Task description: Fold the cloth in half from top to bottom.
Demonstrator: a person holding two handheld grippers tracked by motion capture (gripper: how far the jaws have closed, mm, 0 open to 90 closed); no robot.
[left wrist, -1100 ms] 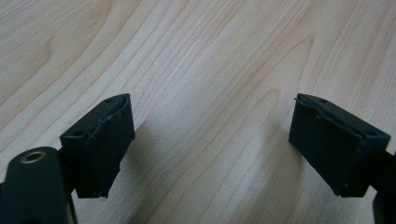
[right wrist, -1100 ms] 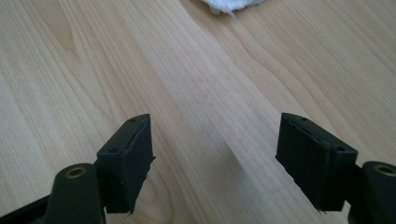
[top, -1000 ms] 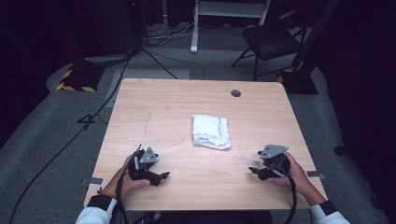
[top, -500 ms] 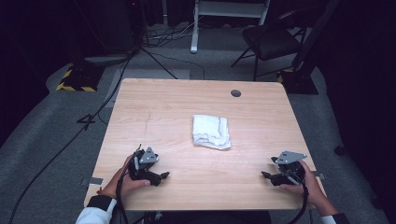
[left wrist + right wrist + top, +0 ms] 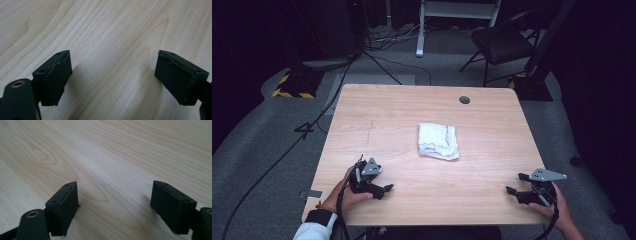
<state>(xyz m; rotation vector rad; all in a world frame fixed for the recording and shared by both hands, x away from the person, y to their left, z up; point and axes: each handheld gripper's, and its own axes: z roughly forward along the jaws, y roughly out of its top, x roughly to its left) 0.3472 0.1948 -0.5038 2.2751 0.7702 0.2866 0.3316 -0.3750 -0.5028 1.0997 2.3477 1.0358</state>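
the folded white cloth (image 5: 438, 141) is lying mid-bench, ahead of both hands; the left gripper (image 5: 379, 190), jaws spread and empty, is sitting nearer it than the released right gripper (image 5: 516, 186).

A light wooden counter (image 5: 492, 150) carries a folded white cloth (image 5: 438, 141) near its middle, lying flat.

No readable text, label or number anywhere.

Black chair (image 5: 502, 42) beyond table; cables (image 5: 312, 125) on grey floor; hazard-striped base (image 5: 292, 90) left.
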